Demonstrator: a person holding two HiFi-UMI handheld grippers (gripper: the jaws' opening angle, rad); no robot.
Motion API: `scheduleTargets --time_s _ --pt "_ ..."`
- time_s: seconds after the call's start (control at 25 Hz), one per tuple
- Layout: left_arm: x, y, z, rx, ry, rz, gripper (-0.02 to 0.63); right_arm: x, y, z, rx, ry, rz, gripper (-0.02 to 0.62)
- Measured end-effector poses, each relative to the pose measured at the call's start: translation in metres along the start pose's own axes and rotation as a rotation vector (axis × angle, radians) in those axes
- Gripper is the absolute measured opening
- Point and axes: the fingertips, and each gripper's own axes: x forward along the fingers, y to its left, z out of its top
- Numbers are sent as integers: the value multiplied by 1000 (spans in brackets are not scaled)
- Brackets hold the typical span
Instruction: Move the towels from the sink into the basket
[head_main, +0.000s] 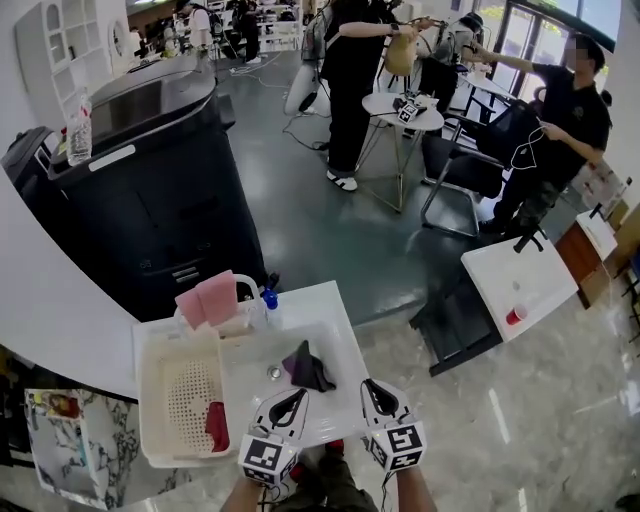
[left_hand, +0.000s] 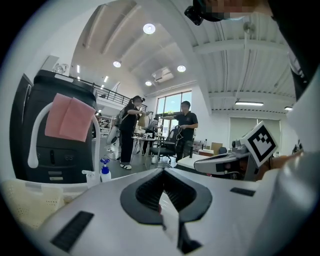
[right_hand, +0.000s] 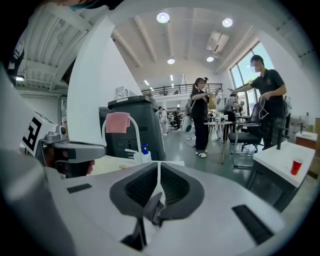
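Note:
A dark purple towel (head_main: 305, 366) lies crumpled in the white sink (head_main: 345, 345). Left of the sink stands the white basket (head_main: 152, 400) with a red towel (head_main: 216, 426) in it. A pink towel (head_main: 207, 297) hangs over the faucet, seen too as the pink towel (left_hand: 70, 119) and the pink towel (right_hand: 118, 122). My left gripper (head_main: 293, 398) (left_hand: 162, 170) is shut and empty at the sink's front edge. My right gripper (head_main: 372, 386) (right_hand: 158, 162) is beside it, jaws together, apart from the purple towel. A small grey fold shows low between its jaws; I cannot identify it.
A blue-capped bottle (head_main: 268, 297) stands at the sink's back edge. A large black copier (head_main: 140, 190) is behind the sink. Farther off are people, a round table (head_main: 402, 108), chairs, and a white table (head_main: 510, 280) with a red cup (head_main: 516, 315).

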Motion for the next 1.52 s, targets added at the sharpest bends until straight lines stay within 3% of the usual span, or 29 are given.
scheduleTargets --time_s 0.88,1.08,1.52 --pt "97 45 -139 -137 264 103 6 90 -51 -111 89 215 121 41" --pt "109 54 -163 -162 312 110 6 99 -54 -122 109 236 135 41" --pt "138 56 -226 -212 523 93 11 104 -70 -131 115 263 120 41"
